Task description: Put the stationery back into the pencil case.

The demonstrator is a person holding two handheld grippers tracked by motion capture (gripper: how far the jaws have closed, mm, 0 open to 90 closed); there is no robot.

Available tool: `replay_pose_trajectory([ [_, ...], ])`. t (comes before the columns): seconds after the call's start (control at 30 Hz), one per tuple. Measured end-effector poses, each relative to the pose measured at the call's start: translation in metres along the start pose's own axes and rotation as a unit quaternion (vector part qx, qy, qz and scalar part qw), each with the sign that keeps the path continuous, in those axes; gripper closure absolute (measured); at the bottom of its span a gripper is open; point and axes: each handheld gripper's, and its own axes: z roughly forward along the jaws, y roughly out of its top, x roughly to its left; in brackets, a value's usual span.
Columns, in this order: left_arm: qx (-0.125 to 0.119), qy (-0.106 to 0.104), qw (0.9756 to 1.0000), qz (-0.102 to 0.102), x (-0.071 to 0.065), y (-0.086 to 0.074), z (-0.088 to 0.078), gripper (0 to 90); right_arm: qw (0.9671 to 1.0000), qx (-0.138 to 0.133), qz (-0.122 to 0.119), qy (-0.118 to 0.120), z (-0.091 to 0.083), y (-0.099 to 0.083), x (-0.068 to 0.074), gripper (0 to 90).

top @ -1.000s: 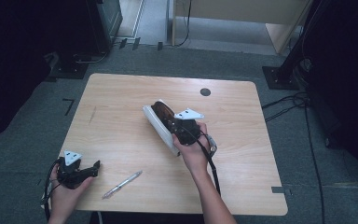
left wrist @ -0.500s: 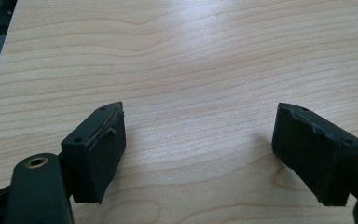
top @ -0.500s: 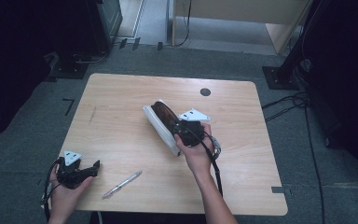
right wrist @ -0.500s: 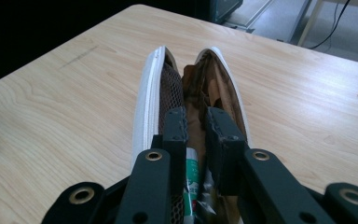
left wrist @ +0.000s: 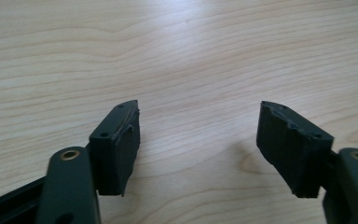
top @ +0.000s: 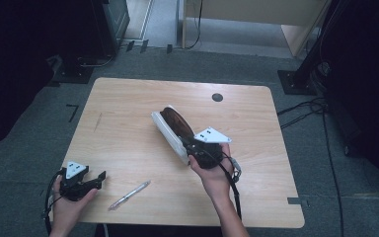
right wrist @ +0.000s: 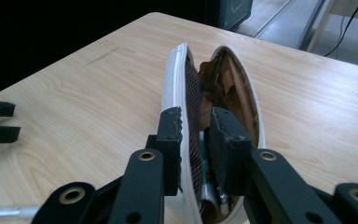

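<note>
right gripper [top: 191, 149] clamped on white wall of pencil case [top: 170, 127], jaws lately eased, drawn nearer person; left gripper [left wrist: 198, 140] empty, jaws parted, lately narrowed; pen [top: 129, 195] unmoved

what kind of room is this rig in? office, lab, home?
Most likely a lab or recording studio, not a home. A bare wooden table stands alone on grey carpet, black stand bases sit around it, and cables trail across the floor. The surroundings are kept dark.
</note>
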Motion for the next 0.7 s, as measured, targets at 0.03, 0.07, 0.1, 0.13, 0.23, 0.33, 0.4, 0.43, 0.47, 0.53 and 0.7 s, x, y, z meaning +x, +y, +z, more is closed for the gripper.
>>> replay_pose_trajectory([
  [0.03, 0.0, -0.004, 1.0, 0.002, -0.002, 0.0, -0.001, 34.2, 1.0, 0.0, 0.0, 0.003, -0.002, -0.002, 0.001, 71.3],
  [0.07, -0.003, -0.006, 1.0, 0.003, -0.004, 0.001, -0.003, 35.3, 1.0, -0.001, 0.002, 0.005, -0.004, -0.005, 0.002, 70.1],
  [0.1, -0.005, -0.015, 0.9999, 0.003, -0.007, 0.001, -0.004, 37.1, 1.0, -0.004, 0.004, 0.008, -0.006, -0.007, 0.002, 68.6],
  [0.13, -0.007, -0.025, 0.9997, 0.005, -0.009, 0.002, -0.006, 38.7, 0.9999, -0.005, 0.006, 0.01, -0.008, -0.009, 0.003, 66.9],
  [0.23, -0.011, -0.046, 0.9987, 0.019, -0.02, 0.003, -0.01, 44.9, 0.9997, -0.012, 0.01, 0.016, -0.012, -0.017, 0.004, 62.2],
  [0.33, -0.008, -0.09, 0.9953, 0.033, -0.027, 0.003, -0.011, 52.2, 0.9997, -0.012, 0.012, 0.018, -0.015, -0.026, 0.005, 56.1],
  [0.4, -0.005, -0.112, 0.9931, 0.036, -0.031, 0.003, -0.01, 54.1, 0.9997, -0.009, 0.012, 0.018, -0.016, -0.032, 0.007, 53.9],
  [0.43, -0.002, -0.12, 0.9919, 0.042, -0.033, 0.004, -0.01, 54.8, 0.9997, -0.009, 0.014, 0.018, -0.016, -0.035, 0.007, 53.6],
  [0.47, 0.0, -0.127, 0.9909, 0.044, -0.036, 0.004, -0.01, 55.0, 0.9997, -0.007, 0.014, 0.019, -0.017, -0.038, 0.007, 53.5],
  [0.53, 0.003, -0.138, 0.9892, 0.049, -0.041, 0.004, -0.01, 55.0, 0.9996, -0.007, 0.015, 0.022, -0.017, -0.043, 0.008, 53.3],
  [0.7, 0.008, -0.153, 0.9859, 0.067, -0.049, 0.004, -0.011, 55.0, 0.9995, -0.004, 0.02, 0.024, -0.018, -0.052, 0.009, 53.3],
])
